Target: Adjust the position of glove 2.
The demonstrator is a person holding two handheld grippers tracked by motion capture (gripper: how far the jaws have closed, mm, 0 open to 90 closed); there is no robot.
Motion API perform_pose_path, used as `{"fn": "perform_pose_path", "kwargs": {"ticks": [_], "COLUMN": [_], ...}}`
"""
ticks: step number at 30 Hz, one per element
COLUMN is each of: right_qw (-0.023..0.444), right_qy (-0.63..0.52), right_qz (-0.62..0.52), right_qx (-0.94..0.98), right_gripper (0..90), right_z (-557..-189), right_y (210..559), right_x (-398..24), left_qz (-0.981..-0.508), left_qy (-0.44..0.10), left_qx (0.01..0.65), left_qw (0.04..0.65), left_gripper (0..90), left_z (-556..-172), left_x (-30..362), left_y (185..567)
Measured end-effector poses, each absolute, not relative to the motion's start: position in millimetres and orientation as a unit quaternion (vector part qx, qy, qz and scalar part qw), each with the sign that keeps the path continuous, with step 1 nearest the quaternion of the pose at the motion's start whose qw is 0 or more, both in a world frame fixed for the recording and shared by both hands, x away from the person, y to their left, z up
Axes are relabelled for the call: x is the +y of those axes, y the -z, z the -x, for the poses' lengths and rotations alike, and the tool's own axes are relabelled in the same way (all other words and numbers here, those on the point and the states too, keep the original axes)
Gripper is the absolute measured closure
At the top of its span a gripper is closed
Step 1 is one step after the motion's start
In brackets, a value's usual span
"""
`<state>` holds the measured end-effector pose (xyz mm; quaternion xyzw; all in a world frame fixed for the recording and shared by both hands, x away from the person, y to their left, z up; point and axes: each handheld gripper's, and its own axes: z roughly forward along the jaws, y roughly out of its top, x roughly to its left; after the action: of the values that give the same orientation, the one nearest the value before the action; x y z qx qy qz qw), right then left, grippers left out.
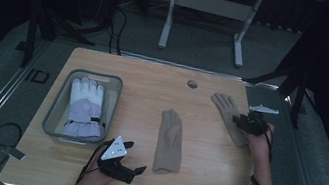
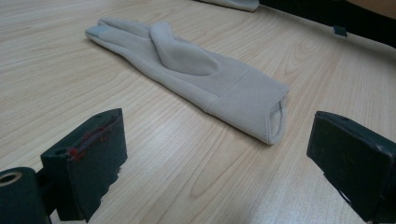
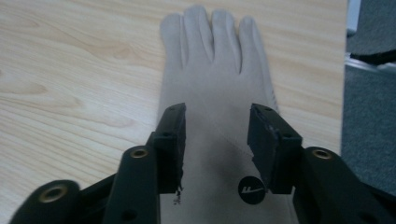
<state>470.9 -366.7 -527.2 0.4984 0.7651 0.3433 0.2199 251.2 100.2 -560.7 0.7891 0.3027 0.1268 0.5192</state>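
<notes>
Left gripper (image 1: 127, 156), lower centre of the high view, spread wide and empty, near glove (image 2: 201, 77) just ahead. Right gripper (image 3: 215, 140) half-spread over the far glove (image 3: 212, 70) at right-table edge – jaws astride the cuff, not pinching. Risk: the pinch gathers only the top layer – glove slips out.

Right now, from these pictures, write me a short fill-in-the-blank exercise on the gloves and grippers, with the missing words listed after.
1. The white and lilac padded glove lies inside the grey ____.
2. The right gripper has its jaws over the wrist part of the beige glove at the table's right edge, whose fingers point ____ from the person.
3. The left gripper has its jaws ____, with nothing between them.
4. The number of beige gloves on the table is ____.

Missing words: basket; away; open; two
</notes>
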Motion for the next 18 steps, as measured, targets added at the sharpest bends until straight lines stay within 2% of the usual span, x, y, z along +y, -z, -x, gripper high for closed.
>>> {"fn": "perform_pose_path", "kwargs": {"ticks": [2,9,12,13,14,16,18], "right_qw": [0.221,0.197,0.204,0.209,0.211,0.216,0.211], "right_qy": [-0.331,-0.321,-0.322,-0.321,-0.32,-0.315,-0.314], "right_qz": [-0.501,-0.505,-0.505,-0.505,-0.51,-0.519,-0.534], "right_qx": [0.768,0.777,0.774,0.774,0.77,0.765,0.757], "right_gripper": [53.0,52.8,59.2,64.2,74.5,80.7,83.1], "right_z": [-475.0,-481.6,-481.0,-480.4,-479.7,-478.3,-477.7], "right_y": [532.5,546.8,547.8,548.0,547.6,547.1,545.4], "right_x": [-366.2,-365.2,-366.5,-365.7,-365.3,-362.4,-359.7], "left_qz": [-0.791,-0.793,-0.793,-0.793,-0.794,-0.794,-0.795], "left_qy": [-0.138,-0.141,-0.14,-0.139,-0.139,-0.138,-0.138], "left_qx": [0.301,0.299,0.299,0.299,0.299,0.299,0.299], "left_qw": [0.514,0.512,0.512,0.512,0.511,0.511,0.51], "left_gripper": [4.9,5.0,5.0,5.0,5.0,5.0,5.0], "left_z": [-250.3,-249.8,-249.5,-249.3,-249.3,-249.4,-249.6], "left_x": [99.4,98.7,99.0,98.9,98.8,98.4,98.2], "left_y": [561.0,561.4,561.4,561.5,561.5,561.6,561.6]}}
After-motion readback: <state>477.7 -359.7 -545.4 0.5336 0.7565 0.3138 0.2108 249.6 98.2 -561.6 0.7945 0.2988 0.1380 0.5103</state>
